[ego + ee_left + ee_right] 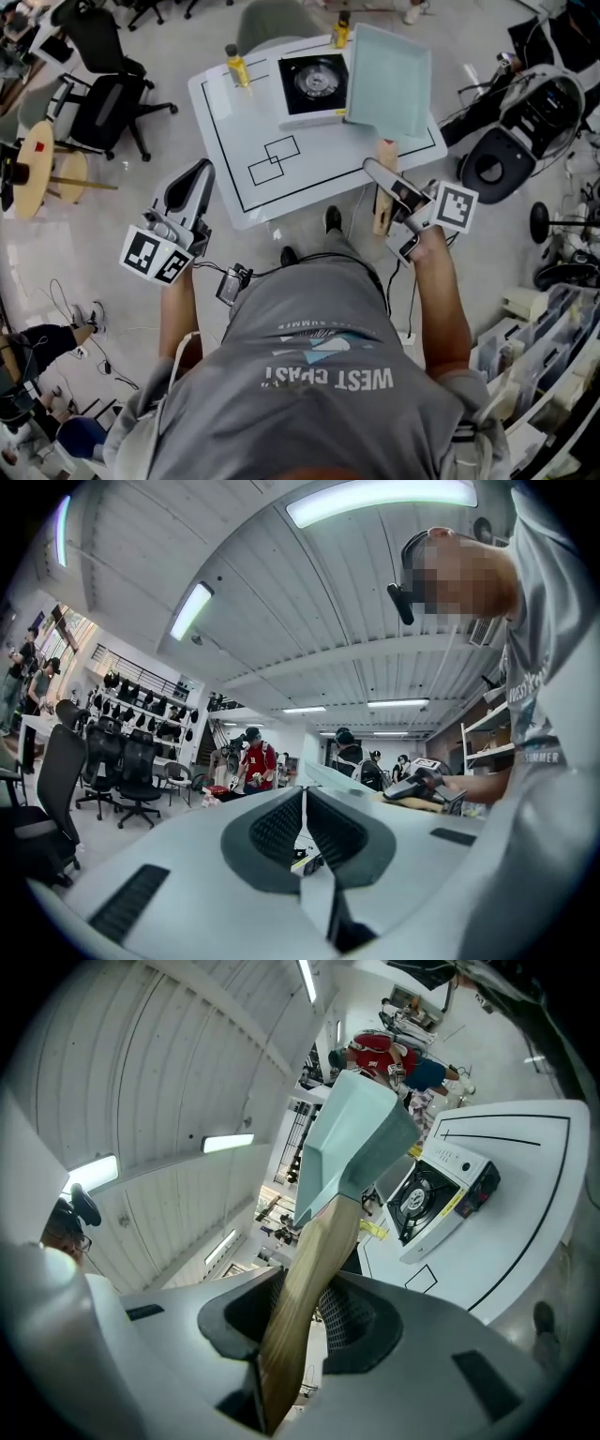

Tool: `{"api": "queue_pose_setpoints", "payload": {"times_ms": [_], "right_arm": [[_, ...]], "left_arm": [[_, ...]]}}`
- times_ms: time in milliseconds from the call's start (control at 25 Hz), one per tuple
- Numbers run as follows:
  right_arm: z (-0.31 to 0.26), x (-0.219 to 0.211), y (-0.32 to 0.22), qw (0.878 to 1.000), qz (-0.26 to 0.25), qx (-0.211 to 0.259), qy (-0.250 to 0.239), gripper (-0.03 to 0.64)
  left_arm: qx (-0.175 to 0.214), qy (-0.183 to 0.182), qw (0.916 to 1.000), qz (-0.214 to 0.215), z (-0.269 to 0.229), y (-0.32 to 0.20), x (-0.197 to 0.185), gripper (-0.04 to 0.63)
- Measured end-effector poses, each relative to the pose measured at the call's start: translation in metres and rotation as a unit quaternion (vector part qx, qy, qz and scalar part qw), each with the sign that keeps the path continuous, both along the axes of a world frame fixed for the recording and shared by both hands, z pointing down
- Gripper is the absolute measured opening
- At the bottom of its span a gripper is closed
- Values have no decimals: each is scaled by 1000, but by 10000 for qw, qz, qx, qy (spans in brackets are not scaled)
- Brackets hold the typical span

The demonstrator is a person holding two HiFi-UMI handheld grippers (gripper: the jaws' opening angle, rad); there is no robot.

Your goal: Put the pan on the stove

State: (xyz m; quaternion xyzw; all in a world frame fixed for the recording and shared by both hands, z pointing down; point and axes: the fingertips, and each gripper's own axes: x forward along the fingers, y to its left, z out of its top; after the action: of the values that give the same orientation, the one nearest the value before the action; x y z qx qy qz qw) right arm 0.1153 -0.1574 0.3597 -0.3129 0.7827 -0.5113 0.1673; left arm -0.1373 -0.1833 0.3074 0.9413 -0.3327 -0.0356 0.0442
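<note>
Currently, my right tool clamped on wooden handle of pale green pan, pan aloft over table, just right of stove, handle toward me, body pointing away, my left tool closed, empty.

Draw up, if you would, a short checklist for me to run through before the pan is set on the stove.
1. Grip: right gripper closed on the wooden handle of the pan: ok.
2. Burner of the stove free of things: ok.
3. Pan over the burner: it hangs at the stove's right edge: not ok.
4. Pan empty: its inside shows bare in the head view: ok.
5. Left gripper out of the way: shut, empty, held off the table: ok.
6. Clearance from the yellow bottle behind the stove: cannot tell.
</note>
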Motion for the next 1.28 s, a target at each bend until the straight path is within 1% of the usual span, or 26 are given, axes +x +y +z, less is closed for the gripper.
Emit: {"api": "queue_pose_setpoints", "payload": {"times_ms": [200,400,560,1080,1280], "right_arm": [[5,-2,-28,9996,-263,-10,-102,126],[14,5,-59,9986,-507,-128,-48,126],[23,11,-81,9976,-657,-208,35,126],[55,12,-138,9915,-1226,-428,95,126],[70,11,-151,9888,-1390,-531,138,126]], "left_arm": [[-16,5,9992,-408,-2,-15,-11,11],[-40,-22,9978,-655,0,-34,-6,11],[-55,28,9963,-858,0,-48,-6,11],[-276,18,9888,-1469,20,-67,-7,11],[-351,9,9851,-1682,24,-67,-9,11]]}}
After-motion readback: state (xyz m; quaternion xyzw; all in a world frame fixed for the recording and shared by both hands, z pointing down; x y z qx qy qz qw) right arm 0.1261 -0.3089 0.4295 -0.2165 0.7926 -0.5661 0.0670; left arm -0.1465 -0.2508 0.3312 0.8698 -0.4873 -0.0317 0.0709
